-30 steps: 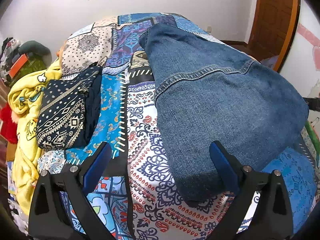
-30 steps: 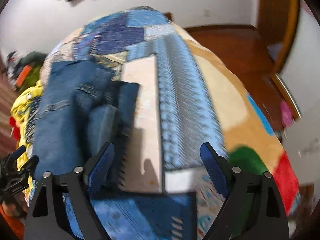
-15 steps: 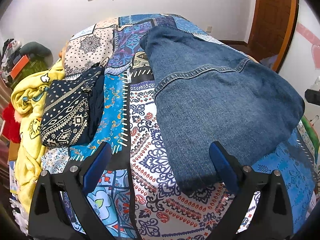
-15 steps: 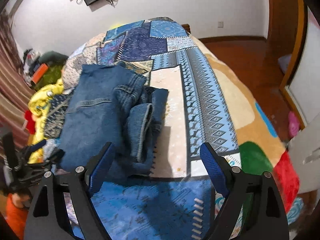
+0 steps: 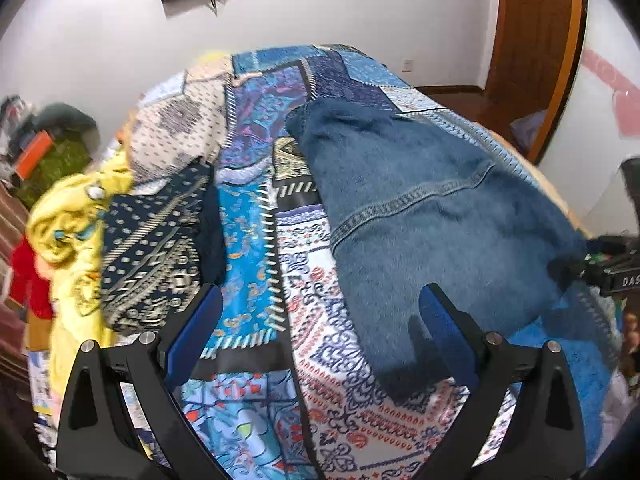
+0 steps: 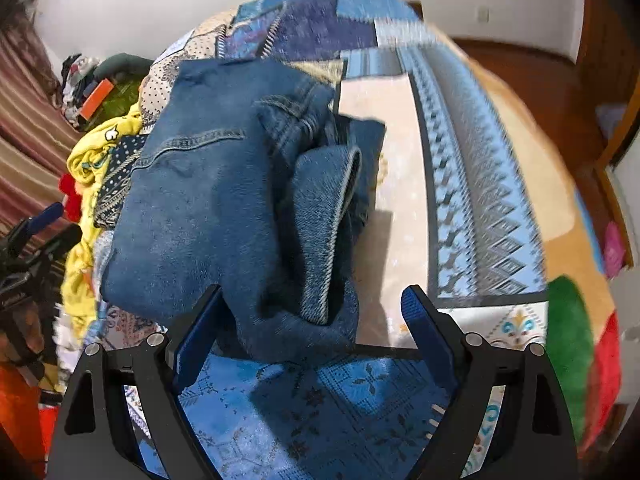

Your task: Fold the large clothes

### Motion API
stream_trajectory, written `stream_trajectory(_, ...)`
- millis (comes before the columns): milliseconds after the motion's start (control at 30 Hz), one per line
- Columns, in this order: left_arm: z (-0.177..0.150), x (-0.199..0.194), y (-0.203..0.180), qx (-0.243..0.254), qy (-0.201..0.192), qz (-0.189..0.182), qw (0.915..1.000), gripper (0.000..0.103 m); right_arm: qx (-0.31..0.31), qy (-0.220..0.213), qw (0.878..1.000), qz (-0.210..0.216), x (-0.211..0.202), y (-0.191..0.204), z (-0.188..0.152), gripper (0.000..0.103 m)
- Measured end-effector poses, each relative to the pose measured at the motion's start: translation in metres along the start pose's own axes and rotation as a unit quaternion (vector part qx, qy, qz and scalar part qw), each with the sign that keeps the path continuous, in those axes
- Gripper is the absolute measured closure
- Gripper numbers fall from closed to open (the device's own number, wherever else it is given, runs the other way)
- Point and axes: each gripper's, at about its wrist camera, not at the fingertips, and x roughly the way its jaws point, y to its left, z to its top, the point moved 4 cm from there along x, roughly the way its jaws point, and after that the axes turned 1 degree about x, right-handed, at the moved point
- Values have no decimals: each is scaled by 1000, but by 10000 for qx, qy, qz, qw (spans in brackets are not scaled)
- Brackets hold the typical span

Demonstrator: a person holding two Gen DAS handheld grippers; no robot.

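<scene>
A blue denim garment (image 5: 432, 220) lies bunched on the patchwork bedspread (image 5: 256, 240). In the right wrist view the denim (image 6: 224, 200) shows a folded sleeve or leg with a stitched hem on its right side. My left gripper (image 5: 320, 308) is open and empty, hovering just short of the denim's near edge. My right gripper (image 6: 310, 312) is open and empty, with the denim's near corner lying between its fingers below. The right gripper also shows at the right edge of the left wrist view (image 5: 612, 276).
A folded navy patterned cloth (image 5: 156, 248) lies left of the denim, beside a yellow garment (image 5: 68, 216) and red cloth at the bed's left edge. More clutter sits at the far left. Wooden floor and a door lie to the right.
My right gripper has moved in closer over the denim's near corner. My left gripper has shifted slightly, and the view has tilted and blurred. The denim has not moved.
</scene>
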Motion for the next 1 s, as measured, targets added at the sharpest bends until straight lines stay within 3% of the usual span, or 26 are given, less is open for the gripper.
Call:
stream_trajectory(200, 17, 34, 5, -406, 509, -966, 9932, 4, -175, -205, 9994, 208, -18, 3, 25, 16)
stream_trajectory(333, 21, 66, 2, -725, 878, -1512, 9819, 4, -74, -23, 9980, 630, -5, 6, 48, 12)
stream_trajectory(433, 20, 90, 4, -982, 1176, -1829, 9711, 4, 100, 317, 9954, 895, 21, 3, 58, 12)
stream_trajectory(533, 19, 109, 6, -1273, 1390, -2273, 9554, 4, 309, 666, 9935, 867, 51, -12, 65, 12)
stream_trajectory(633, 19, 125, 10, -1535, 1544, -2628, 9400, 4, 602, 1014, 9841, 1329, 74, -26, 67, 3)
stream_trajectory(833, 21, 149, 9, -1828, 1671, -3021, 9205, 4, 518, 1046, 9768, 1793, 90, -21, 74, 2)
stream_trajectory(1000, 22, 152, 3, -1899, 1669, -3105, 9163, 3, 717, 1096, 9716, 1971, 99, -14, 81, 5)
